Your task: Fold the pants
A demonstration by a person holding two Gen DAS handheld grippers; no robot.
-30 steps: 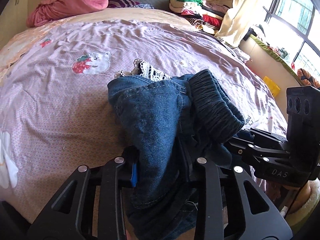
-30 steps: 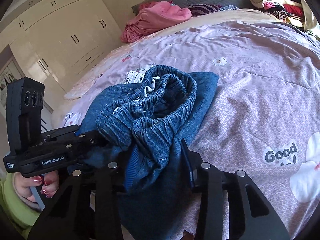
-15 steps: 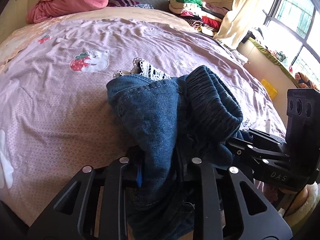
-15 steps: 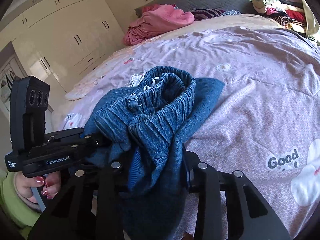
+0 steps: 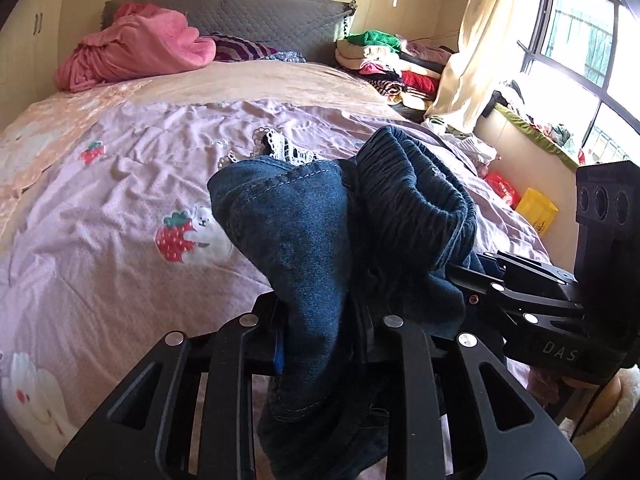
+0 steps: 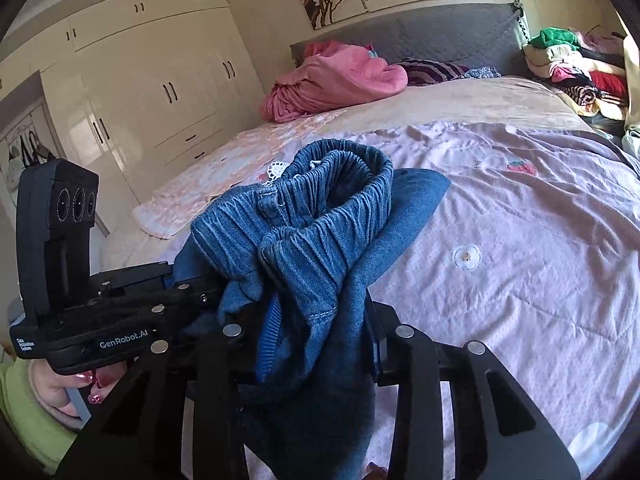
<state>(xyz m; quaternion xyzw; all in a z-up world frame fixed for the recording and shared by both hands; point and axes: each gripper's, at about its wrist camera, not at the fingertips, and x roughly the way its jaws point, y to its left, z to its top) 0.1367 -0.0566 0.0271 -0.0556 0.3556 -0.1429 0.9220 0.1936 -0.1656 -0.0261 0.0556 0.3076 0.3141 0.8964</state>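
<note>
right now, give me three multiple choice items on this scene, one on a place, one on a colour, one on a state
1. Where is the pink blanket?
A. by the headboard
B. on the floor
C. on the window sill

2. What colour are the pants?
A. red
B. blue denim
C. white

3. How do the grippers hold the pants?
A. only the left grips
B. neither grips
C. both grip, pants bunched between them

Key:
1. A, it lies heaped against the grey headboard.
2. B, dark blue denim with an elastic waistband.
3. C, the left gripper and right gripper each have denim clamped between their fingers.
</note>
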